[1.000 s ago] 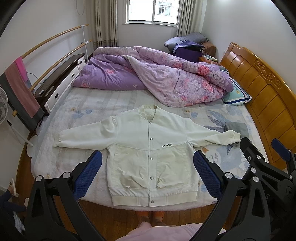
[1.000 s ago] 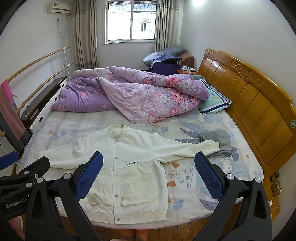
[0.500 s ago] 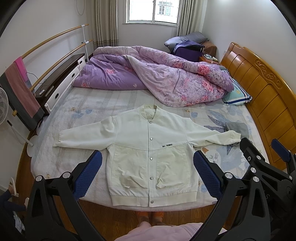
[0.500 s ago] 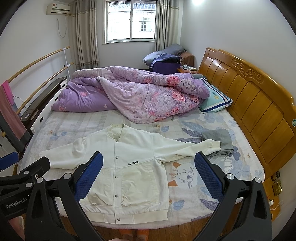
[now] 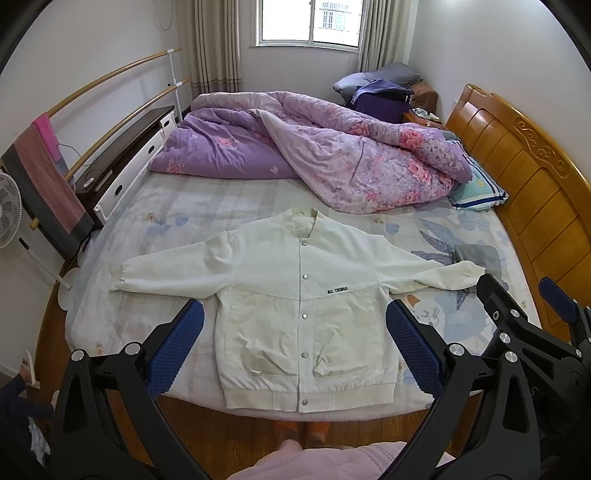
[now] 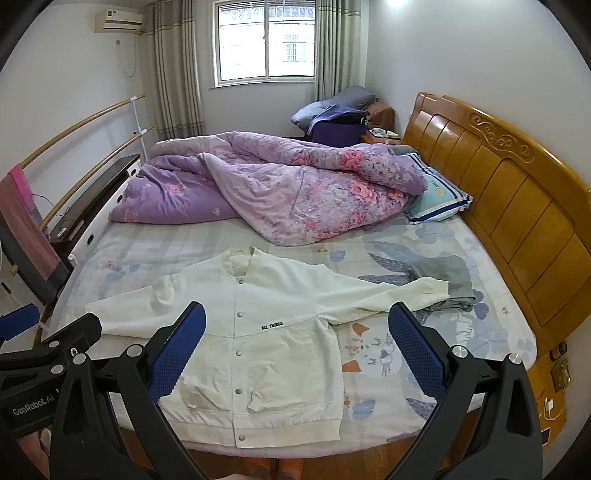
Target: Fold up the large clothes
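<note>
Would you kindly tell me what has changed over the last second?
Nothing visibly changed: the white jacket lies spread flat on the bed, and the left tool and right tool hang open above it, touching nothing.

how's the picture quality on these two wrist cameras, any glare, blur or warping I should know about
Left wrist view: sharp, daylight from the window blown out white, fisheye bending the headboard. Right wrist view: also sharp, window less washed out, ceiling light glare at top, black vignette corners; white jacket evenly lit.

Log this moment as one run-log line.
stage: pre-grasp | jacket: flat on bed, snapped, sleeves spread | left tool: open, empty | right tool: open, empty
</note>
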A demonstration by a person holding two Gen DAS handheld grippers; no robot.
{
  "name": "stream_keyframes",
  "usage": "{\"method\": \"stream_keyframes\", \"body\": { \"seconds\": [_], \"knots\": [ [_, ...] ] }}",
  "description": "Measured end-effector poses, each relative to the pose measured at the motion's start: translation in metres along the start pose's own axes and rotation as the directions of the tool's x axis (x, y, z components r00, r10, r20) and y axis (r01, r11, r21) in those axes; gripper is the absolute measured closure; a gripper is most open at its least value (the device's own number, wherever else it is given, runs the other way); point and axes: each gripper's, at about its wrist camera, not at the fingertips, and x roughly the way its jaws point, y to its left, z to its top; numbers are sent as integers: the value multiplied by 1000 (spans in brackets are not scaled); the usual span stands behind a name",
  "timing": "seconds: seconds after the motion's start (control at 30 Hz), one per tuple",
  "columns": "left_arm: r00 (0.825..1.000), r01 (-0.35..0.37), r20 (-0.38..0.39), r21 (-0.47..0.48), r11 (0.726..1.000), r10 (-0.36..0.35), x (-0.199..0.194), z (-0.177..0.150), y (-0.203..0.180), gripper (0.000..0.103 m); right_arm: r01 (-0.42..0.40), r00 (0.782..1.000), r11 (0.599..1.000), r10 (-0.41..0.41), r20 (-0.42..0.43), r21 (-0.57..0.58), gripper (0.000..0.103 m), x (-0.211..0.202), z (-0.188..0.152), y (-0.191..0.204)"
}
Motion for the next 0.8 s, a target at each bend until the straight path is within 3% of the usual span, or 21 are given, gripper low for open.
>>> {"method": "stream_keyframes", "body": {
  "seconds": [0.07, 0.4, 0.8],
  "knots": [
    [1000, -13, -1, -7, 1000, 13, 1, 13, -11, 5, -16, 1000, 1000, 16, -3, -3, 7, 2, 1, 0],
    [997, -70, -22, -69, 995, 68, -10, 5, -10, 5, -114, 993, 993, 113, -30, -42, 7, 13, 4, 6],
    [983, -181, -57, -179, 967, 173, -21, -11, 18, 5, -269, 962, 954, 258, -93, -130, 7, 29, 0, 39]
  ]
}}
